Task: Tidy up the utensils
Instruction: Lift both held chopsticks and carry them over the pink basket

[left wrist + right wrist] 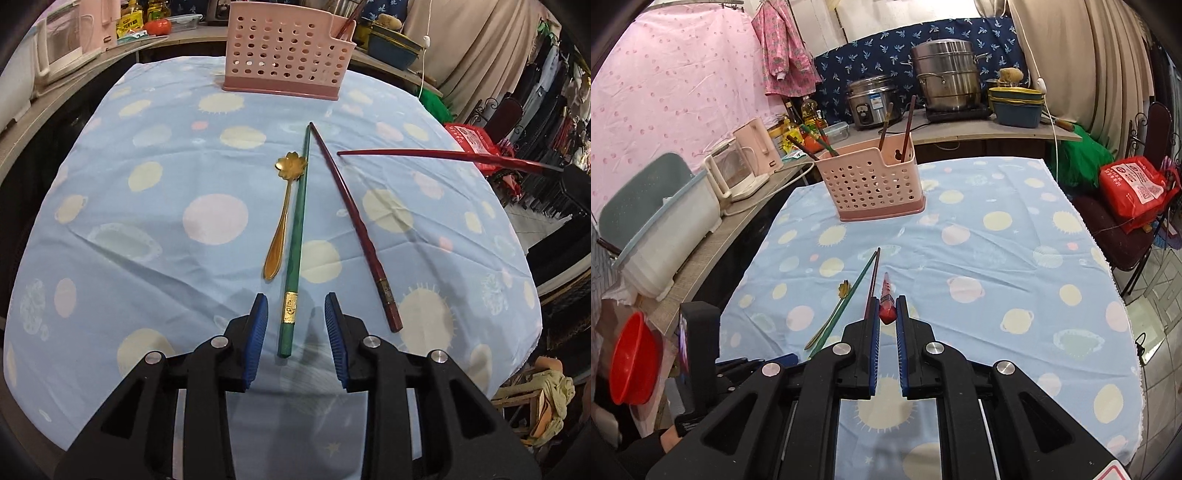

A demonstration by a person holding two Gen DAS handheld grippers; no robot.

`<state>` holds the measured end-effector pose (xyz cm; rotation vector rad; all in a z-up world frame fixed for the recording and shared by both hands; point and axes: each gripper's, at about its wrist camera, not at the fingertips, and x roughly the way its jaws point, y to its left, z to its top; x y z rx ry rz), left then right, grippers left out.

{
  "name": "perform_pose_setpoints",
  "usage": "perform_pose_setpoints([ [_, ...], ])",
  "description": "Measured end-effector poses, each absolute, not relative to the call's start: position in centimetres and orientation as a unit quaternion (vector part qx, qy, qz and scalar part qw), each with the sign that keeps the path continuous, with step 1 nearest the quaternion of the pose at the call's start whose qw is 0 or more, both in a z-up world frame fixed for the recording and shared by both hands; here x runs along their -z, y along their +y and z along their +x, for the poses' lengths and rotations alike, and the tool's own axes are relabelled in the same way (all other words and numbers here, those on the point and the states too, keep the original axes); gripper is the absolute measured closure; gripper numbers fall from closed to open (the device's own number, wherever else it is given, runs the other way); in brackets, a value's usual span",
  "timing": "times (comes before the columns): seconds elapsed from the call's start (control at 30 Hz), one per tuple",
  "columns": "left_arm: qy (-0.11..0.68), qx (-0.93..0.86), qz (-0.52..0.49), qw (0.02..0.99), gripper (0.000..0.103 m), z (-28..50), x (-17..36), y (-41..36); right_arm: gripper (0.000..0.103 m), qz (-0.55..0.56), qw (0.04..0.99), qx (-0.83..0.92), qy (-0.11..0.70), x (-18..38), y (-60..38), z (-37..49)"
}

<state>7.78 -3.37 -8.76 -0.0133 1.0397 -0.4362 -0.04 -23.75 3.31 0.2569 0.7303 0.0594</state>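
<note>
Left wrist: left tongs (296,317) spread wide, straddling green chopstick (295,236) on table (147,258), beside gold spoon (282,218) and dark red chopstick (351,221).

Right wrist: right tongs (887,314) clamped on red chopstick (887,301), above table; pink holder (871,181) beyond.

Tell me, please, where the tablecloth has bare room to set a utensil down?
Free: the cloth left of the gold spoon, and the stretch between the pink holder and the chopstick tips. Crowded: the centre, where spoon, green chopstick and dark red chopstick lie together ahead of the left tool.
</note>
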Motion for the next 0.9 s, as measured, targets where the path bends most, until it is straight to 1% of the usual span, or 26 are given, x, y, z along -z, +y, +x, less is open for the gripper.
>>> perform_pose_setpoints([
  [0.03,0.494,0.207,-0.004,0.845,0.073,7.8,8.9,-3.4,0.094,0.125,0.926,-0.029,0.356,-3.4,-23.7,0.0],
  [0.07,0.495,0.208,-0.005,0.843,0.076,7.8,9.1,-3.5,0.094,0.125,0.926,-0.029,0.355,-3.4,-23.6,0.0],
  [0.1,0.500,0.210,-0.004,0.840,0.087,7.8,9.3,-3.7,0.094,0.125,0.926,-0.029,0.355,-3.4,-23.6,0.0],
  [0.13,0.503,0.209,-0.002,0.839,0.091,7.8,9.5,-3.8,0.094,0.124,0.926,-0.029,0.354,-3.5,-23.6,0.0],
  [0.2,0.498,0.206,0.003,0.842,0.096,7.6,9.6,-3.7,0.094,0.124,0.926,-0.029,0.354,-3.5,-23.5,0.0],
  [0.33,0.497,0.210,-0.002,0.842,0.096,7.4,8.9,-3.4,0.094,0.125,0.927,-0.029,0.352,-3.6,-23.5,0.0],
  [0.47,0.469,0.213,-0.002,0.857,0.096,6.8,6.2,-2.9,0.094,0.124,0.933,-0.027,0.337,-4.7,-23.9,-0.3],
  [0.63,0.421,0.221,-0.024,0.880,0.096,7.1,0.7,-2.0,0.094,0.123,0.942,-0.032,0.310,-7.0,-24.4,0.0],
  [0.9,0.330,0.234,-0.022,0.914,0.096,9.6,-8.6,-2.7,0.095,0.110,0.958,-0.036,0.262,-11.5,-24.9,2.6],
])
